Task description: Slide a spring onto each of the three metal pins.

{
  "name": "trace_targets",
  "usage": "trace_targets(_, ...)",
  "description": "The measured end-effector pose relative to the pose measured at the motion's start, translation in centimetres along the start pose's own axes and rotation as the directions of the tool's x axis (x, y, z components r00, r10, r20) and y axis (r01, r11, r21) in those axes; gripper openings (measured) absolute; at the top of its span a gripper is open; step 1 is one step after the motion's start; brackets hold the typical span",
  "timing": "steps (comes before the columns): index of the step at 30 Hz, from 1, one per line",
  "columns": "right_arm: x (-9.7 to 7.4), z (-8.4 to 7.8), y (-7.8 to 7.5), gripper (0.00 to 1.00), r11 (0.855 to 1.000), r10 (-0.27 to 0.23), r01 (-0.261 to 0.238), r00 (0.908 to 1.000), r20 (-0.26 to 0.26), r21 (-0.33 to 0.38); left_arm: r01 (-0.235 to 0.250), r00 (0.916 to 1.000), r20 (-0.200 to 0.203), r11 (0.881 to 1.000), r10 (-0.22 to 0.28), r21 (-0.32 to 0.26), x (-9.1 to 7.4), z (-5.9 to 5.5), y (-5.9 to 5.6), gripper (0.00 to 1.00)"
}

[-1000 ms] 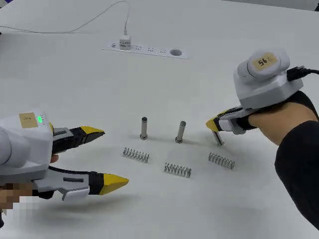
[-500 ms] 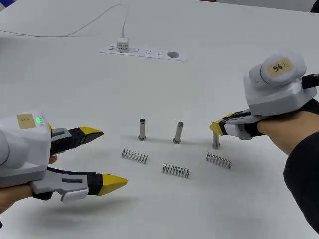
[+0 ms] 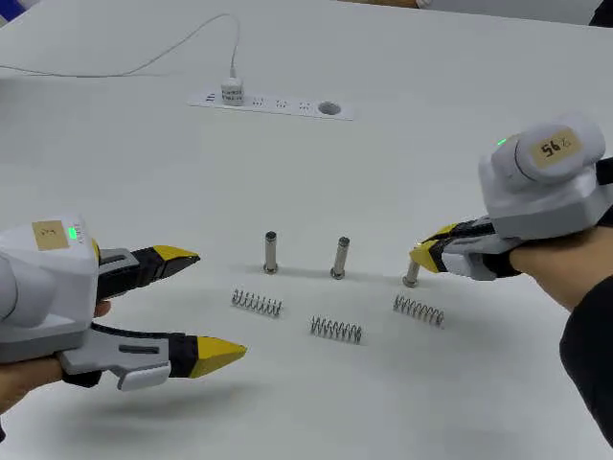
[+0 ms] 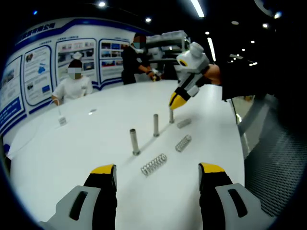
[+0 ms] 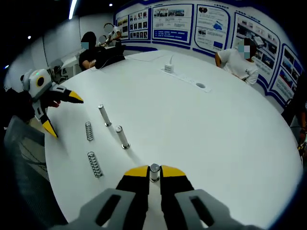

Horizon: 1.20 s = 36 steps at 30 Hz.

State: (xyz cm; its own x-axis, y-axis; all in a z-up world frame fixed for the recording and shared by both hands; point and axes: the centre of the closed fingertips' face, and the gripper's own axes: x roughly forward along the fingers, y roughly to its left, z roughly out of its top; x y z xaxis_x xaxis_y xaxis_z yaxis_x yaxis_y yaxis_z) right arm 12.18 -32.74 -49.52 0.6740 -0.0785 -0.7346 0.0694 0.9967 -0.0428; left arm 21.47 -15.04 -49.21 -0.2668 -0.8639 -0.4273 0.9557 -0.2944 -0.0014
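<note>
Right gripper (image 3: 422, 257): jaws drawn in to a narrow gap, pinching the top of the right-hand pin (image 3: 411, 277). In the right gripper view the pin's round head (image 5: 154, 169) sits squarely between the yellow tips. The pin's base is on the white table (image 3: 402, 172).

Left gripper (image 3: 216, 304): jaws spread wide, holding nothing, touching nothing, hovering well apart from the parts. The left gripper view shows the same wide gap (image 4: 157, 170).

Pins: left-hand pin (image 3: 270, 252) and middle pin (image 3: 340, 258) stand upright in a row with the gripped one. All are bare grey metal, with no spring on any.

Springs: left spring (image 3: 256, 303), middle spring (image 3: 336, 330) and right spring (image 3: 419, 310) lie flat, one just in front of each pin.

A power strip (image 3: 268, 101) lies further back.
</note>
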Motion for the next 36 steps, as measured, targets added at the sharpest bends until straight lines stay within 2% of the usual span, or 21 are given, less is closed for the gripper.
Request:
trace_targets(19, -0.2, 0.1, 0.0, 0.11, 0.999, 0.003, -0.003, 0.9999, 0.01, -0.032, 0.006, 1.0, 0.005, 1.0, -0.006, 0.011, -0.1, 0.6, -0.2, 0.7)
trace_targets(28, -1.7, 0.8, -0.4, 0.13, 0.999, -0.013, 0.015, 0.9988, 0.047, -0.035, 0.012, 0.9998, 0.015, 1.0, -0.012, 0.02, 0.0, 1.3, -0.6, 0.7)
trace_targets(36, -2.8, -0.7, -0.5, 0.15, 0.999, -0.006, 0.008, 0.9991, 0.042, -0.05, 0.017, 0.9998, 0.013, 1.0, -0.017, 0.025, 0.1, 1.3, -0.7, 0.7)
